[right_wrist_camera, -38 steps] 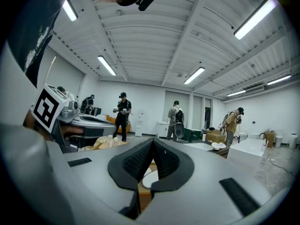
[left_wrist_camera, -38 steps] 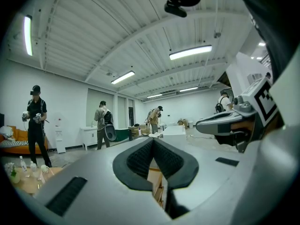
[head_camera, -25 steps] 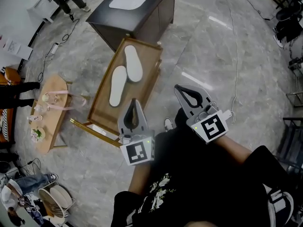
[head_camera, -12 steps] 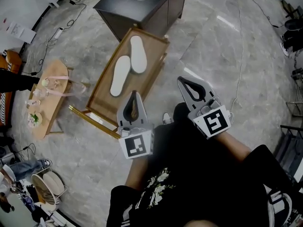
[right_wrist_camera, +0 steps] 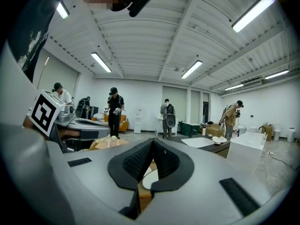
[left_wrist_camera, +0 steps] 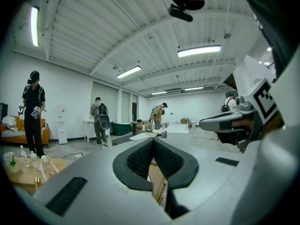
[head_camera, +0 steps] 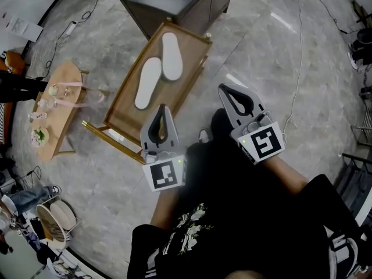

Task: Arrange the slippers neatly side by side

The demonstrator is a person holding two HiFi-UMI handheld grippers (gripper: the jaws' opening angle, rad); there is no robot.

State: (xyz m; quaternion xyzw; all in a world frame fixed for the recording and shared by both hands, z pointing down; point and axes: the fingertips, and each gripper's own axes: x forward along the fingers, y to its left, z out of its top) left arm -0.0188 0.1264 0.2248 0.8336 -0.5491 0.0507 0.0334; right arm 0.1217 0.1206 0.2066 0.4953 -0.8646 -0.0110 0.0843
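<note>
White and flat, the near slipper (head_camera: 148, 83) and the far slipper (head_camera: 172, 56) lie on a wooden tray (head_camera: 129, 124) that rests on the grey marbled floor (head_camera: 244, 51). They sit just beside each other but staggered. The far one is shifted toward 1 o'clock, so its end overlaps only the upper end of the near one. Both run along the tray's long axis.

A dark cabinet (head_camera: 174, 7) stands at the tray's 12 o'clock end. A small wooden side table (head_camera: 58, 112) with a few bottles on it stands at the tray's 9 o'clock, apart from it.

The left gripper (head_camera: 164, 106) hovers over the tray's near end, at 6 o'clock of the near slipper. Its jaws are clenched pad to pad with nothing between them. The right gripper (head_camera: 221, 88) is held above bare floor at 3 o'clock of the tray. Its jaws are also pressed together and empty. Each points roughly toward 12 o'clock. Neither touches a slipper.
</note>
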